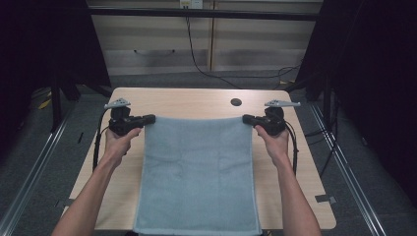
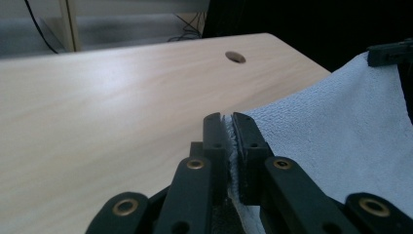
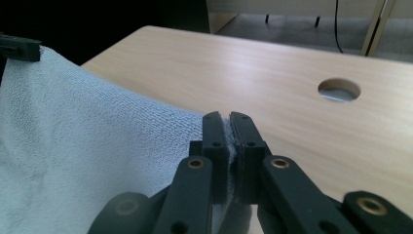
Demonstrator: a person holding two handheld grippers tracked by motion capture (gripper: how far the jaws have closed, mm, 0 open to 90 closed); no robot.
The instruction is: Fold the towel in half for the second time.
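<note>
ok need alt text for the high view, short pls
Seen from above, a person's two hands each hold a black claw, the left claw and the right claw, shut on the far corners of a light blue towel. The towel stretches between them and drapes toward the near edge of a pale wooden table.

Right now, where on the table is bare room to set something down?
Bare wood lies beyond the towel, around the round hole, and in strips along the table edges beside each forearm. The middle is covered; the left gripper and right gripper crowd the towel's far corners.
</note>
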